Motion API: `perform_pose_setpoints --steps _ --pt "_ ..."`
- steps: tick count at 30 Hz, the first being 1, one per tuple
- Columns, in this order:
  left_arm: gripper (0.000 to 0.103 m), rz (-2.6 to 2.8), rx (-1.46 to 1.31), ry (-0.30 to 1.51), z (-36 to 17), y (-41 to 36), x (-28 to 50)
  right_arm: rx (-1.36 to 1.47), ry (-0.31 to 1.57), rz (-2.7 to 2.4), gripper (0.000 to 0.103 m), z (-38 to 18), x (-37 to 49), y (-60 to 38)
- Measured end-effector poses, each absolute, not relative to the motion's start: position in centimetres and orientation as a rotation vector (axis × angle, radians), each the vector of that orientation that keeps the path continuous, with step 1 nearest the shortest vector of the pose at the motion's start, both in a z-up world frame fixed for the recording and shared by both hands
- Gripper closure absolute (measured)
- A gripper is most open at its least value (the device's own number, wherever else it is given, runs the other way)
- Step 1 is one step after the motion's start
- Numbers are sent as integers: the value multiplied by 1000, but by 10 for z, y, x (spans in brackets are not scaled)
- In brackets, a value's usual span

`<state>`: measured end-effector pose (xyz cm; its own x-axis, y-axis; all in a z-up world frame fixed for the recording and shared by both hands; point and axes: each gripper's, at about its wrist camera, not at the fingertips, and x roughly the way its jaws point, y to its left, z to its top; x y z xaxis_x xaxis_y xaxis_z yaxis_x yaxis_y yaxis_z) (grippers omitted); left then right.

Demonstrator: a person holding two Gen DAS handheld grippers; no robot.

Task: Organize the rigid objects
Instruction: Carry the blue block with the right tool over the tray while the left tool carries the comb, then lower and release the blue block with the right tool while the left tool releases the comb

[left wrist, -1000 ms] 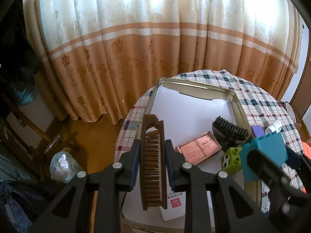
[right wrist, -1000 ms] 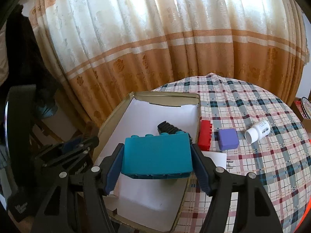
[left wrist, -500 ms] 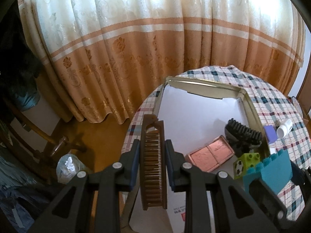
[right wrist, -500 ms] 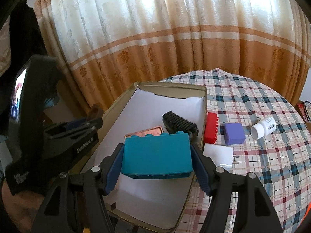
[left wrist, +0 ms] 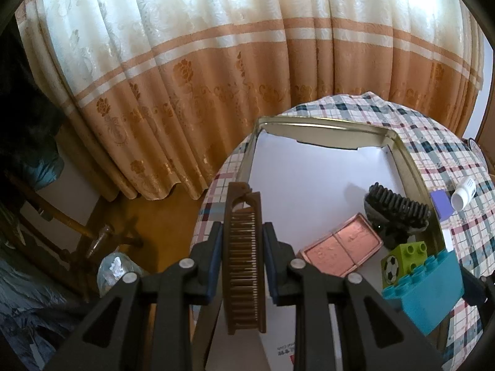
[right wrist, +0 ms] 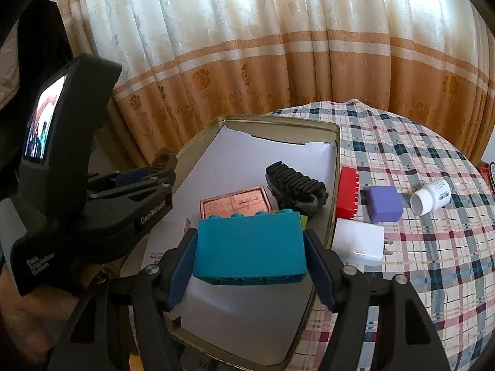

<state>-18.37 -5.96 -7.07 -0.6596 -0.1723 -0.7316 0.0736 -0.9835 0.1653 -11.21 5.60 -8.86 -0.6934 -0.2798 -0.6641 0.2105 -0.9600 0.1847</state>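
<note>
My left gripper point(left wrist: 243, 241) is shut on a brown folding comb point(left wrist: 244, 256), held above the left edge of a paper-lined metal tin point(left wrist: 312, 122). My right gripper point(right wrist: 249, 249) is shut on a teal toy brick point(right wrist: 249, 249), held above the near part of the tin point(right wrist: 278, 120). The teal brick also shows in the left wrist view point(left wrist: 430, 287). In the tin lie a pink palette point(left wrist: 340, 252), a black brush point(left wrist: 397, 213) and a green toy block point(left wrist: 403, 261).
On the plaid tablecloth point(right wrist: 433, 247) right of the tin lie a red brick point(right wrist: 348, 196), a purple block point(right wrist: 385, 204), a white charger point(right wrist: 359, 241) and a white bottle point(right wrist: 430, 196). Curtains hang behind. A chair point(left wrist: 62, 216) stands left of the table.
Both grippers have drawn back and up from the tin while keeping their loads. The left gripper has come further into the right wrist view.
</note>
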Motion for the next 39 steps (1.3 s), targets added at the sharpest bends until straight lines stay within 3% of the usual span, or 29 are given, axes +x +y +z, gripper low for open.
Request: perform_pose_setpoints --steps 17,21,24,26,28,30,39 --pt "79 -2722 1280 -199 -82 -55 -188 1042 -69 -2652 34 -90 -112 49" --pt "76 -2721 1283 -196 -80 -55 -186 1095 -48 -2624 26 -97 -116 45" --pt "52 -2757 1322 -146 -77 -54 -183 1094 -83 -2633 26 -94 -113 50" --pt "30 -2783 1329 -130 -74 -50 -180 1089 -91 -2648 26 -91 -112 53" --pt "13 -2776 1253 -188 -68 -43 -174 1077 -96 -2666 26 -88 -110 58" --pt "8 -2765 1167 -246 -61 -40 -169 1070 -103 -2690 26 -85 -106 64" --pt "8 -2771 1154 -229 -52 -41 -160 1085 -256 -2770 26 -80 -105 100"
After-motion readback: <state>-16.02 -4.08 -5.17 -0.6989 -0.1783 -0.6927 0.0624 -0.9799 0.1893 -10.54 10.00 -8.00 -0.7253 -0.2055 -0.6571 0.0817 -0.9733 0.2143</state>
